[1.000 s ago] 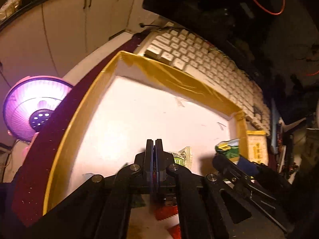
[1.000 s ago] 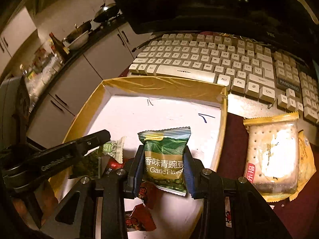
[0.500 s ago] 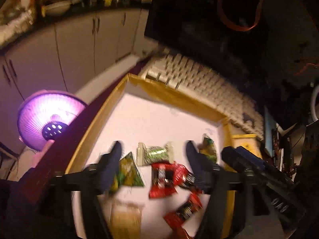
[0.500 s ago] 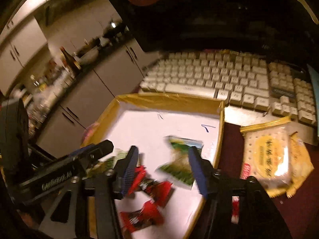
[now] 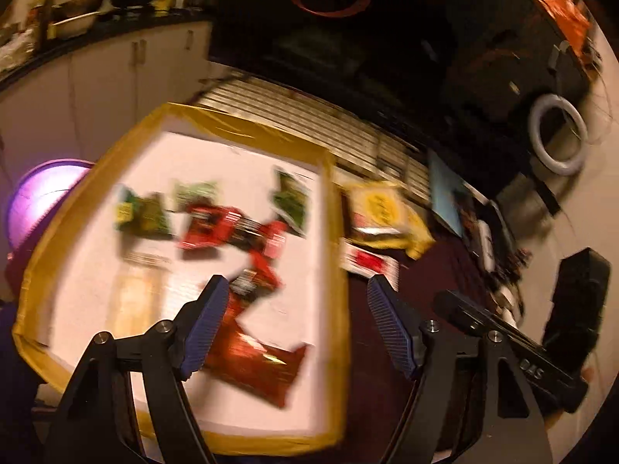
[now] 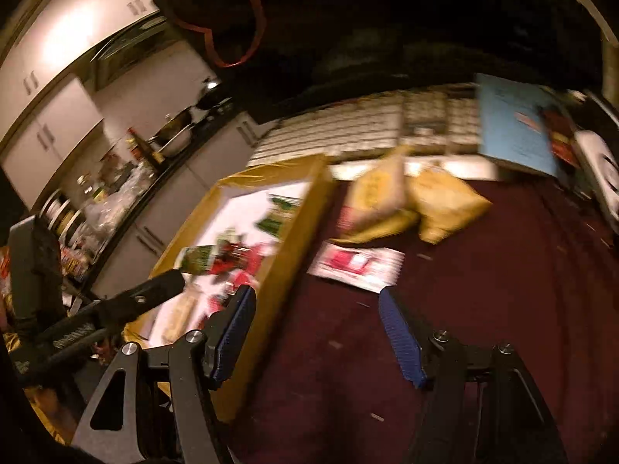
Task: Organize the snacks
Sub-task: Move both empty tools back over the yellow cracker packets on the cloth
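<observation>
Beside the tray, red-and-white packet lying flat, long axis crosswise, both tools released, empty.

Both wrist views angled down, close, sharing tray edge

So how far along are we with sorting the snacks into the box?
Several packets, green and red, already lie inside the yellow-rimmed box. Nothing is in hand: the left gripper and right gripper both stand open and empty, jaws just opened. Still out on the dark red table: the yellow cracker packs and a red-and-white packet.
</observation>
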{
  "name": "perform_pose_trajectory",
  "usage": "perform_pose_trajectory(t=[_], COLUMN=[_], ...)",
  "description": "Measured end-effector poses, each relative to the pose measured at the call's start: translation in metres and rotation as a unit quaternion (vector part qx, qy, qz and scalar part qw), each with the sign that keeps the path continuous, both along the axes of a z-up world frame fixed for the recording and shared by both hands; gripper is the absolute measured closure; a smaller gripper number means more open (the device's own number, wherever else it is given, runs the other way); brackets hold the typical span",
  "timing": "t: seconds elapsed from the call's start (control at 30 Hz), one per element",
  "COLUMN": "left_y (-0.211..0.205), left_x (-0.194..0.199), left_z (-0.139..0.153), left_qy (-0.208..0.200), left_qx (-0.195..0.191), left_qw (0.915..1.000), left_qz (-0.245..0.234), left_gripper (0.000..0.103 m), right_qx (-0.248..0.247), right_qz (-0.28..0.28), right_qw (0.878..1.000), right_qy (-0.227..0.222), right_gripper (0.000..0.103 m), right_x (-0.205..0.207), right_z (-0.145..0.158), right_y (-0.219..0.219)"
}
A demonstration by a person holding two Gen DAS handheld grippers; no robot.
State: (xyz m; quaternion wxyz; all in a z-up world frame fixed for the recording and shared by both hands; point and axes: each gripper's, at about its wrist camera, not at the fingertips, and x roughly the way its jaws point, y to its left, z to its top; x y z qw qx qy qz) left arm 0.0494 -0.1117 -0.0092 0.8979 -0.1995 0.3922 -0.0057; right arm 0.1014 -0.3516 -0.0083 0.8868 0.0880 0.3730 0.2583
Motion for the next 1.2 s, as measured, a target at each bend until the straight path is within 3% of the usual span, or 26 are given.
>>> perform_pose_trajectory(t=[0.1,0.27,0.53,1.07,1.2], left_y=[-0.024,-0.044,-0.047,-0.064,-0.060], left_x=[0.002,0.010,0.011,0.021,0.022], left_z=[0.003,0.007,0.010,0.001,0.002], left_qy=[0.003,0.004,-0.001,0.008,0.004], left_qx=[0.023,0.029,0.027,0.043,0.026], left_qw=[0.9993,0.9984,0.9985,0.9949,0.9952], left_qz=[-0.029,-0.048,-0.047,-0.090,-0.094], left_gripper=[0.029,0.029,0.029,0.029,0.029], right_qx=[0.007,0.020,-0.034,-0.075,-0.086], right_qz=[-0.024,-0.046,-0.040,-0.034,-0.024], right_qw=[1.000,0.998,0.998,0.996,0.996], right_qy=[0.007,0.025,0.018,0.025,0.024], right_gripper=[0.034,0.034,0.034,0.034,0.034], right_x=[0.000,0.018,0.047,0.065,0.072], right_z=[-0.005,-0.005,0.007,0.003,0.004], right_y=[-0.026,-0.047,-0.033,-0.017,-0.011])
